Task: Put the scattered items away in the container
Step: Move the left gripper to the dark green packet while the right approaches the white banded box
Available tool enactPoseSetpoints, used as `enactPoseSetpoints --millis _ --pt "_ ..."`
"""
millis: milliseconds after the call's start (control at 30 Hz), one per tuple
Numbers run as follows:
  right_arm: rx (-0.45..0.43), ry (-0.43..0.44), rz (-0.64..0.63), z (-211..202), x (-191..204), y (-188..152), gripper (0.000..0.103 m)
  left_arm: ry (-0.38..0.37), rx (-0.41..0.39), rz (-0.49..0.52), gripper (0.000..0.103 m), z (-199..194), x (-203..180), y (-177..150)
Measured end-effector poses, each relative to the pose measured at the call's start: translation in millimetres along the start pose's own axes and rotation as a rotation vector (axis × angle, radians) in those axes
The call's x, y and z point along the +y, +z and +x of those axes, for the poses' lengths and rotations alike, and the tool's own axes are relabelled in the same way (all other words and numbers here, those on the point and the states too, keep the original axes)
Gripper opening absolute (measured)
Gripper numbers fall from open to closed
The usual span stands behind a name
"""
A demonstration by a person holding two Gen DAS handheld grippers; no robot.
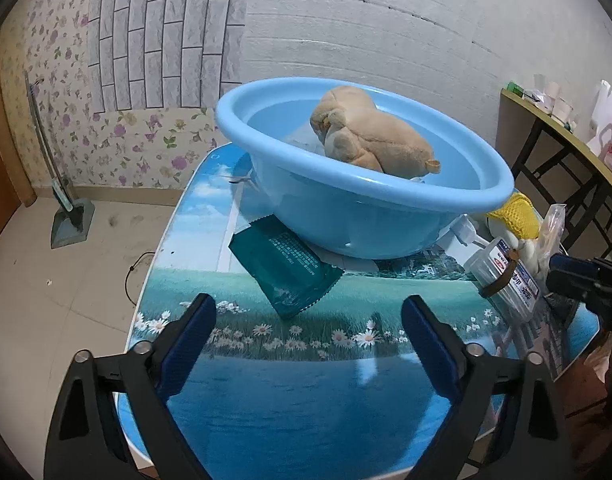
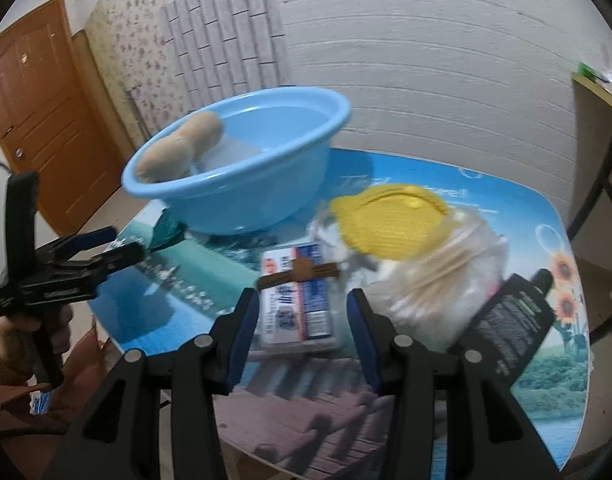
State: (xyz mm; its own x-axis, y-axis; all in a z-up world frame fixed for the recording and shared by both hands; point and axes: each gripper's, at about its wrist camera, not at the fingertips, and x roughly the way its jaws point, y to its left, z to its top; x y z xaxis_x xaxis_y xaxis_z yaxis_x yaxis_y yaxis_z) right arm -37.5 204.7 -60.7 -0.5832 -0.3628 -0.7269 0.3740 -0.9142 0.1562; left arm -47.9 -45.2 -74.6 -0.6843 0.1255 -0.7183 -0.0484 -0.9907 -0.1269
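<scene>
A light-blue plastic basin (image 1: pixel 361 196) is seen on a scenery-printed table (image 1: pixel 290 392), with a tan plush toy (image 1: pixel 365 132) lying inside it; a dark teal sachet (image 1: pixel 286 268) lies flat on the table, just beside the basin's base and ahead of the left gripper (image 1: pixel 307 320), whose jaws are spread wide with nothing between them; the right gripper (image 2: pixel 300 312) is held partly open around a clear labelled box (image 2: pixel 298 304), though contact cannot be told; a yellow mesh item (image 2: pixel 389 224), a bag of cotton swabs (image 2: pixel 433 284) and a black tube (image 2: pixel 509 320) lie close by.
</scene>
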Motion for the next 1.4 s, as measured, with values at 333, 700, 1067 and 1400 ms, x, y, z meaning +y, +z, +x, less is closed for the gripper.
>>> enactPoseSetpoints --millis 333,700,1067,1400 --pt "0.051 -0.032 -0.064 18.5 15.8 -1.8 0.045 0.025 0.020 0.020 0.084 24.0 1.6 9.5" --pt "0.070 -0.054 -0.053 19.5 14.4 -7.0 0.045 0.053 0.050 0.035 0.084 51.0 2.5 19.8" --pt "0.079 -0.087 -0.014 19.0 9.5 -10.6 0.047 0.051 0.066 0.071 0.050 51.4 2.1 21.2" --pt "0.078 -0.066 -0.018 24.2 8.2 -11.6 0.053 -0.083 0.068 0.058 0.049 25.3 1.9 -0.7"
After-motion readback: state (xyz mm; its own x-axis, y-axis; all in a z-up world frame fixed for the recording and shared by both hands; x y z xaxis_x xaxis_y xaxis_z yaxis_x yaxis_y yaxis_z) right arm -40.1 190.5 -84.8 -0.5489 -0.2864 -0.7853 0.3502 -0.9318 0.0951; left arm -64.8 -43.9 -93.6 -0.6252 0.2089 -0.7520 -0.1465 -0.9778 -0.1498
